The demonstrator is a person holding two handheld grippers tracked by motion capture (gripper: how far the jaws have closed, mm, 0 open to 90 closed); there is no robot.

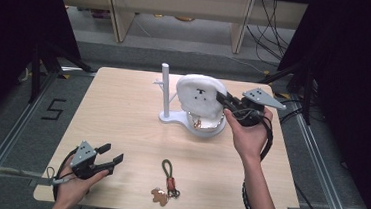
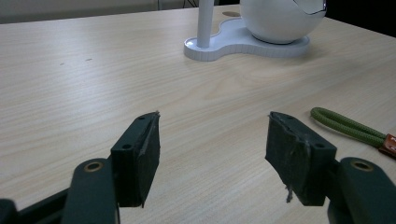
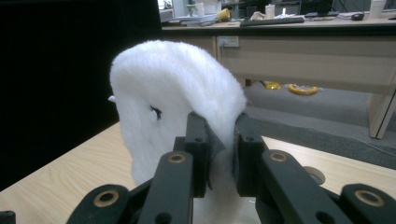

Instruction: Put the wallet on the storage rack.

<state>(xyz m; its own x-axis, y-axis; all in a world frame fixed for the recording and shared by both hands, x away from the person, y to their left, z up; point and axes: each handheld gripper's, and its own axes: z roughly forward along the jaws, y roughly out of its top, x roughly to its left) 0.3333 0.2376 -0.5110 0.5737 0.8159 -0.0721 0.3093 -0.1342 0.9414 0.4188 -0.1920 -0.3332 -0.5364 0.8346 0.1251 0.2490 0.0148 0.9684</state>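
A: Right gripper (image 3: 219, 140): what do its jaws hold?

B: They pinch the edge of a white plush (image 3: 177, 93), raised over the bowl (image 1: 206, 129) of a white stand (image 1: 172, 117) at the table's (image 1: 123, 109) far side, beside the post (image 1: 165, 88).

A: Left gripper (image 2: 212, 144)?

B: Jaws wide apart, nothing between them, low over the near left of the table.

A: Other items?

B: A green-looped keychain (image 1: 169, 176) lies near the front edge, well apart from the plush. Small objects sit in the bowl; too small to identify.
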